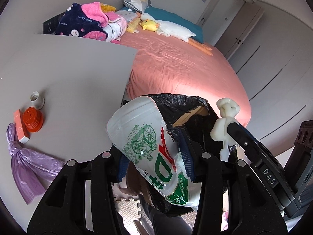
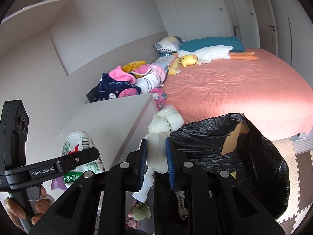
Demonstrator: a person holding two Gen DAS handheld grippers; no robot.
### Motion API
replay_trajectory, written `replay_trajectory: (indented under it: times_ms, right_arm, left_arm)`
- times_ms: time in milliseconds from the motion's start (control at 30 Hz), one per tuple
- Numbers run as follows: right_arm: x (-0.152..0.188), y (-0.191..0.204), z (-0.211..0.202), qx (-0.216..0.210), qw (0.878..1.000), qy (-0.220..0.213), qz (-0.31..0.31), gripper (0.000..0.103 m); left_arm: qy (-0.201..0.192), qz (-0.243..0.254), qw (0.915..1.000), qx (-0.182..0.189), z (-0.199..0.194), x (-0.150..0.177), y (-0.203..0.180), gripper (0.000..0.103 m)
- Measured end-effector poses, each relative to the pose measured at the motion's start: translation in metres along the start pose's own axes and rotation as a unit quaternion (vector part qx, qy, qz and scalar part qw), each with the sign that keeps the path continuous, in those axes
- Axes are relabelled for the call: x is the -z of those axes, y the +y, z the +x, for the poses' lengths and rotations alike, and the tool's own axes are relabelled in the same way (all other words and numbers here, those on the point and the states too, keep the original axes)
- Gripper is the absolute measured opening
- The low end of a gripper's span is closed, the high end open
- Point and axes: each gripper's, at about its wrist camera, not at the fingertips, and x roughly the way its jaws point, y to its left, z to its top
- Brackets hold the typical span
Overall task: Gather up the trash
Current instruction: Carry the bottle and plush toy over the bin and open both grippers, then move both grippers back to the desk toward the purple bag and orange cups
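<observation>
Beside the pink-sheeted bed (image 2: 234, 90), both grippers hang at a black-lined trash bin (image 2: 254, 156). Left gripper (image 1: 154, 156) — jaws partly apart — clamps a white plastic bag printed with a green bicycle (image 1: 144, 141), tilted against the bin's near rim. Right gripper (image 2: 156, 156) is squeezed tight on a knotted strip of white foam packing (image 2: 162, 127), held just beside the bin's rim and not yet over its mouth. On the white tabletop (image 1: 78, 78) lie a tied purple bag (image 1: 29, 166), an orange lid (image 1: 32, 119) and a small white cup (image 1: 36, 98).
</observation>
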Motion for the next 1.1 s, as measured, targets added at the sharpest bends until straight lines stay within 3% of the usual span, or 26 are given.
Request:
replay_trajectory:
  times_ms: [700, 733, 767, 800, 833, 933, 1100]
  right_arm:
    - [-0.006, -0.066, -0.016, 0.053, 0.997, -0.02, 0.06, 0.022]
    - [-0.007, -0.071, -0.018, 0.056, 0.996, -0.023, 0.067, 0.025]
    - [-0.008, -0.075, -0.021, 0.06, 0.995, -0.028, 0.077, 0.04]
    - [-0.008, -0.081, -0.024, 0.073, 0.992, -0.035, 0.092, 0.051]
    - [-0.008, -0.087, -0.028, 0.088, 0.989, -0.047, 0.109, 0.064]
    - [-0.008, -0.104, -0.036, 0.11, 0.982, -0.064, 0.139, 0.065]
    - [-0.005, -0.115, -0.035, 0.118, 0.98, -0.057, 0.149, 0.066]
  left_arm:
    - [0.053, 0.079, 0.9942, 0.05, 0.042, 0.001, -0.065, 0.047]
    - [0.062, 0.085, 0.9928, 0.057, 0.046, 0.0, -0.068, 0.062]
    - [0.078, 0.092, 0.9908, 0.061, 0.051, -0.001, -0.071, 0.089]
    - [0.09, 0.094, 0.9895, 0.062, 0.055, -0.002, -0.074, 0.098]
    - [0.088, 0.095, 0.9898, 0.06, 0.056, -0.003, -0.077, 0.097]
    - [0.075, 0.102, 0.9914, 0.035, 0.058, -0.004, -0.081, 0.097]
    - [0.079, 0.103, 0.9908, 0.038, 0.061, 0.0, -0.078, 0.097]
